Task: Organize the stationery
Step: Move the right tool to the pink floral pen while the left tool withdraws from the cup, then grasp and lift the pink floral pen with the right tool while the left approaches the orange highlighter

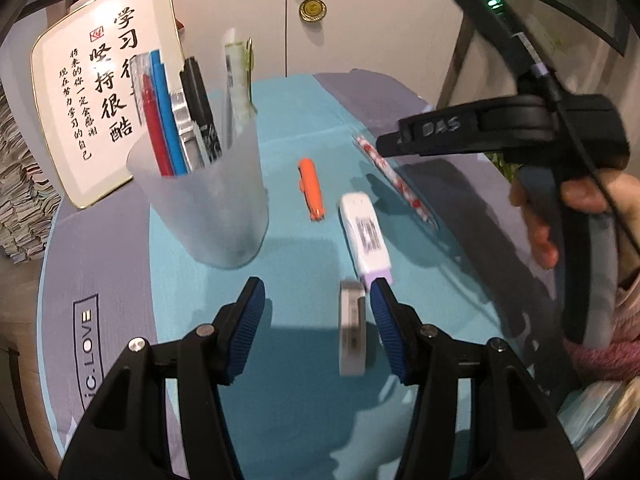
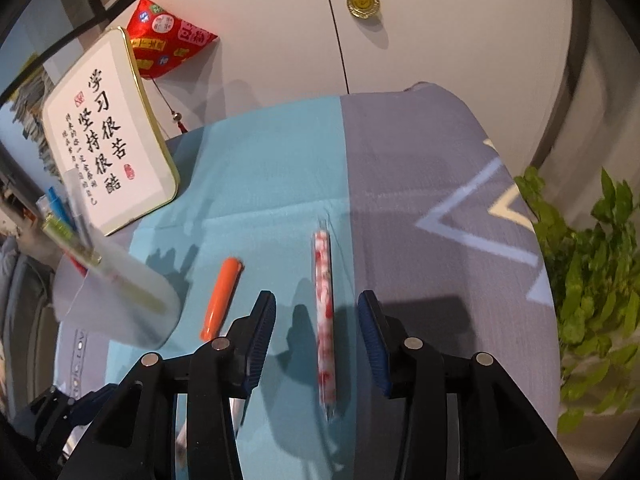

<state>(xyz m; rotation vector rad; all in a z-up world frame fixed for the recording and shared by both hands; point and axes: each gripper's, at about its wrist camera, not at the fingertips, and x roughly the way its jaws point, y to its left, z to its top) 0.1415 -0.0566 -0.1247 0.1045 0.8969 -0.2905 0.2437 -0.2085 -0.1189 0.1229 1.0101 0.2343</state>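
Observation:
My left gripper (image 1: 316, 292) is open low over the teal cloth. A blurred white-grey small item (image 1: 351, 326) sits between its fingers, close to the right pad and clear of the left one. Just beyond lie a white-and-purple stick with a printed code (image 1: 366, 236) and an orange pen (image 1: 312, 188). A translucent cup (image 1: 204, 200) holds several pens. My right gripper (image 2: 317, 304) is open, its jaws straddling a red-and-white patterned pen (image 2: 324, 320) that lies on the cloth untouched. The orange pen (image 2: 222, 298) and the cup (image 2: 120, 304) lie to its left.
A framed calligraphy sign (image 1: 92, 112) leans behind the cup. A stack of papers (image 1: 20, 184) stands at the far left. A green plant (image 2: 592, 264) is past the table's right edge. A medal (image 2: 363, 0) hangs on the wall. A person's hand (image 1: 580, 200) grips the right tool.

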